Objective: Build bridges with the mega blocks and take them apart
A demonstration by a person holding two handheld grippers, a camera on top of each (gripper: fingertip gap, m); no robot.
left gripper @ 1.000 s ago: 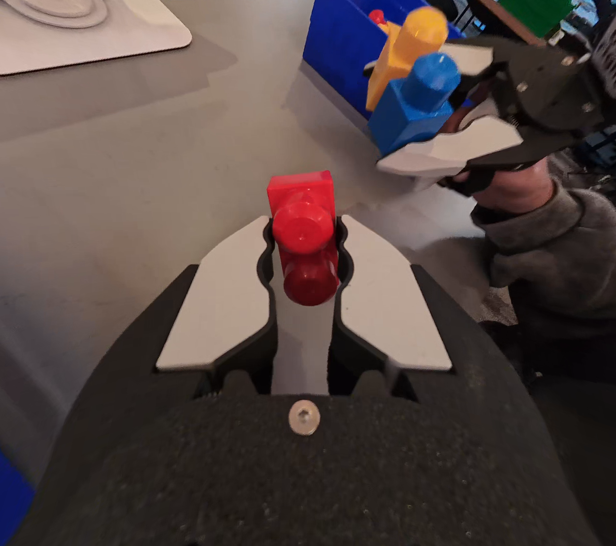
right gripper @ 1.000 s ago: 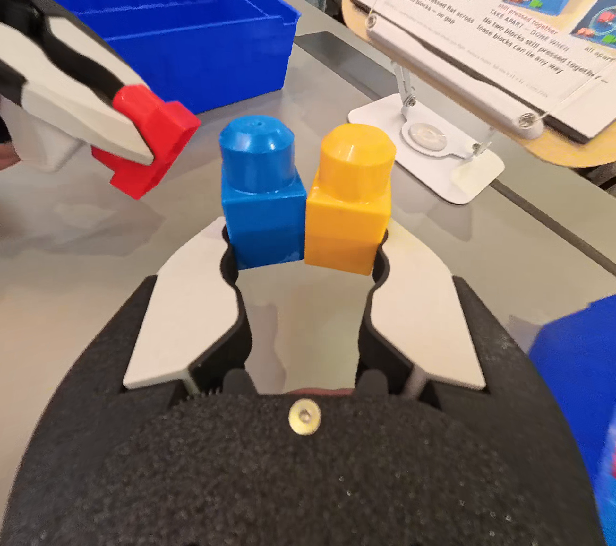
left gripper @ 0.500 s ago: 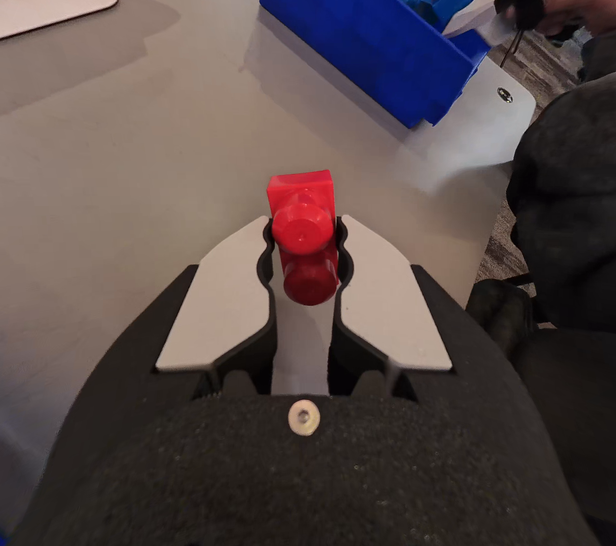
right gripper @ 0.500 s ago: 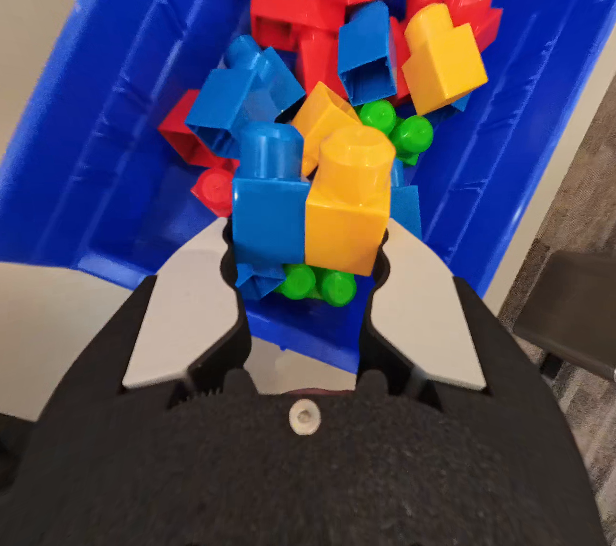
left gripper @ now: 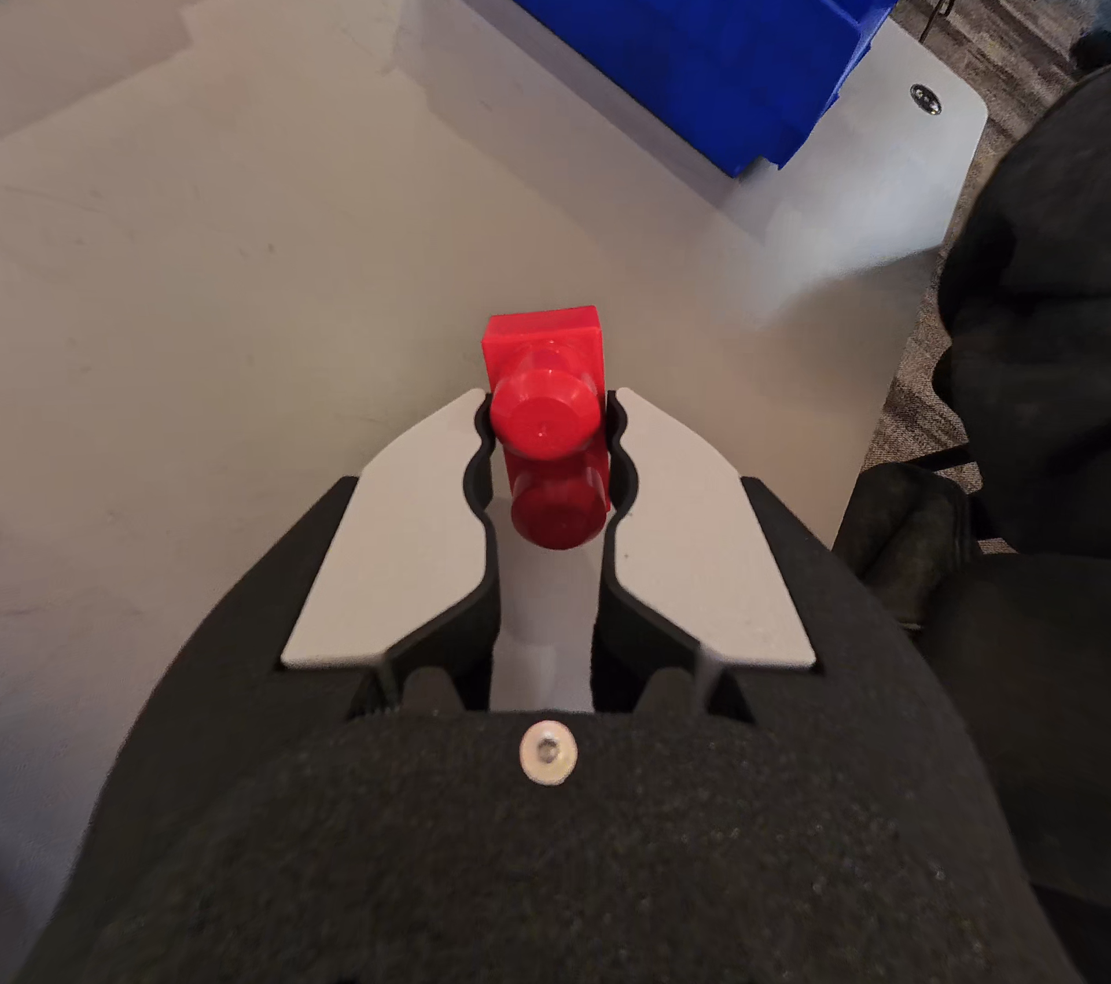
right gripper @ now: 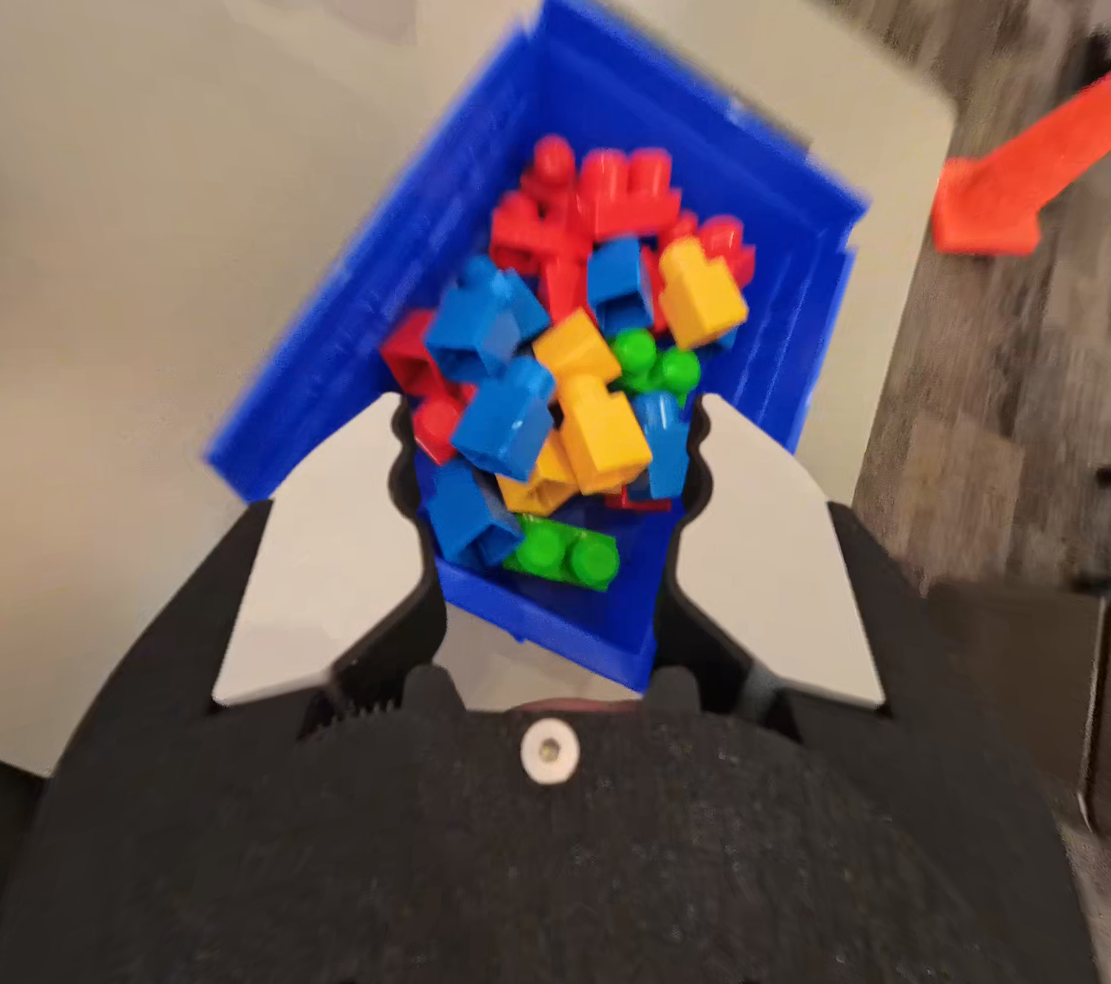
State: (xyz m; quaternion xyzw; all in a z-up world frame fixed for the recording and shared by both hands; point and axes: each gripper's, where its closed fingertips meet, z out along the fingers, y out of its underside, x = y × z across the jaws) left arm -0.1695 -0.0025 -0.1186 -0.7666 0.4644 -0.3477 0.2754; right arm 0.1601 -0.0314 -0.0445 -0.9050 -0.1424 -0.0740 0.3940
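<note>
Since half a second ago the right gripper (right gripper: 550,450) has let go of the blue and yellow pair it was carrying: its jaws now stand spread and hold nothing, and it hangs above the blue bin (right gripper: 336,366), tipped to look down into it, the view smeared by motion. Those two blocks appear to lie on the heap of mega blocks (right gripper: 577,354) in the bin, a loose jumble of red, blue, yellow and green pieces; whether the blue and yellow ones have come apart I cannot tell through the blur. By that reading the taking-apart half of the task is well along, with the two pillar blocks already returned. What remains, as far as the pictures show, is the red block (left gripper: 544,426), a two-stud piece pinched by its sides between the jaws of the left gripper (left gripper: 547,435) with its studs turned toward the camera. That gripper is held low over the grey tabletop (left gripper: 240,234), angled downward, with the blue bin ahead and to its right, well apart from it. No bridge stands on the tabletop in either view, so dropping the red block into the bin would likely close this round.
</note>
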